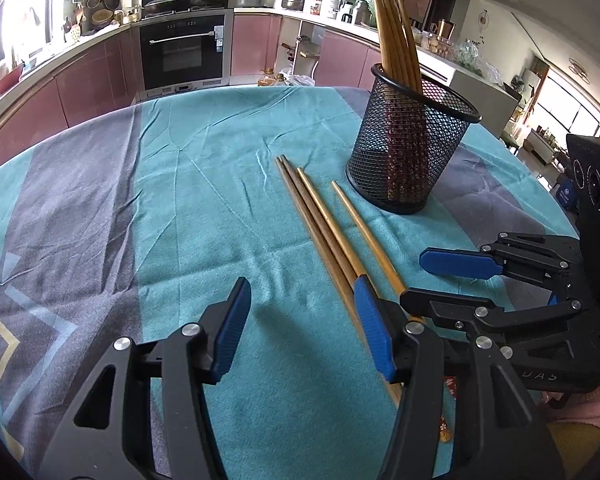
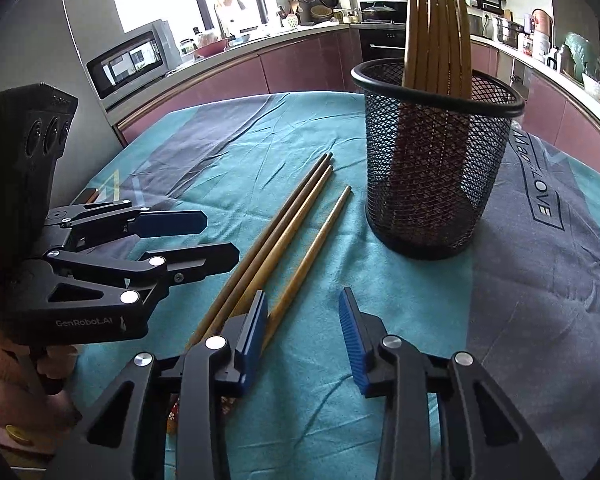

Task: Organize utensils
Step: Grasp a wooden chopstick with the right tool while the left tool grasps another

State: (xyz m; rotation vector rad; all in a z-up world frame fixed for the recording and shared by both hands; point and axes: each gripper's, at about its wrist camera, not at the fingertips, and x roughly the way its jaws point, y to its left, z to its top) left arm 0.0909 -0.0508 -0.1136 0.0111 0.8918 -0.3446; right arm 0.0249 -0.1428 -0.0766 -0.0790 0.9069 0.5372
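Four loose chopsticks (image 1: 324,224) — one holder (image 1: 412,144).

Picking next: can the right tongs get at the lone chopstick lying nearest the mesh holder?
Probably yes. The right tongs are open and empty, the lone chopstick lies just ahead beside their left finger, apart from the mesh holder; nothing covers it.

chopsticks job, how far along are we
Done: several chopsticks stand in the mesh holder. In hand: nothing; the left hand-held gripper and right hand-held gripper are open. Left: four loose chopsticks lie on the tablecloth.
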